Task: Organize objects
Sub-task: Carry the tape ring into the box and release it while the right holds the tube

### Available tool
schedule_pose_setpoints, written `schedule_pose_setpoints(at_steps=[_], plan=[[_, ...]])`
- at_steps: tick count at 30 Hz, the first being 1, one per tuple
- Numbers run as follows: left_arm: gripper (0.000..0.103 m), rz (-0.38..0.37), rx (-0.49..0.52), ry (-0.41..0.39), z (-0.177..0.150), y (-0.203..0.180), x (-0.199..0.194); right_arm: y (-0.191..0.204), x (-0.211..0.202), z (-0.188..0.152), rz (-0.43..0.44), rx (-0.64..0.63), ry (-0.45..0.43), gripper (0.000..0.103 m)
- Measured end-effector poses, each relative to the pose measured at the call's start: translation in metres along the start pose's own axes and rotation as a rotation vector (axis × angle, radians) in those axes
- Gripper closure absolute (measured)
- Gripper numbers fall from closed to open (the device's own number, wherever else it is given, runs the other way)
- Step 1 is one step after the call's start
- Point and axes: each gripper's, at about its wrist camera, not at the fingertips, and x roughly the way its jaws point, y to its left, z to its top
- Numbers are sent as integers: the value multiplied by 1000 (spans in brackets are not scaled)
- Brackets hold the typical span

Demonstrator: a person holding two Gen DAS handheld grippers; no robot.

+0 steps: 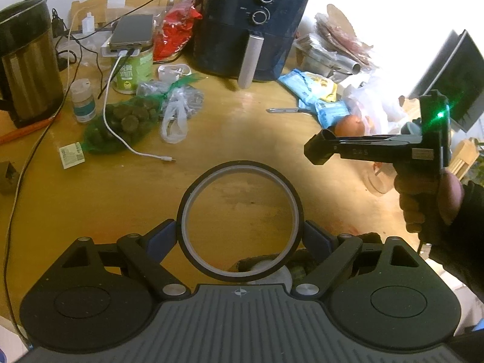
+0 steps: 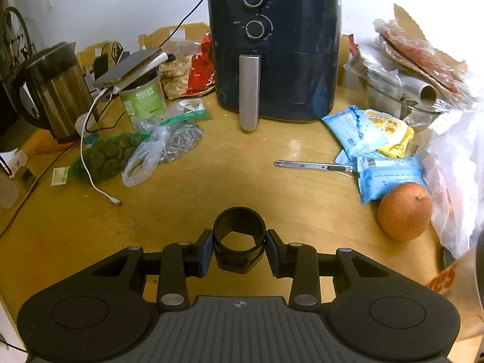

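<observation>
A large thin black tape ring (image 1: pixel 240 165) stands upright between the blue pads of my left gripper (image 1: pixel 240 236), which is shut on its sides above the wooden table (image 1: pixel 242 115). My right gripper (image 2: pixel 239 246) is shut on a small black cylinder (image 2: pixel 222 227) with a hexagonal hole, held a little above the table. In the left wrist view a hand holds the right gripper (image 1: pixel 329 148) at the right, with the black cylinder (image 1: pixel 316 151) at its tip, above and to the right of the tape ring.
A dark air fryer (image 2: pixel 272 54) stands at the back. A kettle (image 2: pixel 57 90), a green can (image 2: pixel 143 99) under a phone, bagged goods (image 2: pixel 109 157) and a white cable (image 2: pixel 99 190) crowd the left. A utility knife (image 2: pixel 311 166), wipe packs (image 2: pixel 390 175), an orange (image 2: pixel 405 211) and plastic bags lie right.
</observation>
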Motion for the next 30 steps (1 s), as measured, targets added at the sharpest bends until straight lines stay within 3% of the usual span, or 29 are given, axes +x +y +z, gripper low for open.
schedule_pose_setpoints(at_steps=[30], plan=[[13,-28,46,-7,-14,-28,-7,-10,-89,-45,37,154,-65,63]])
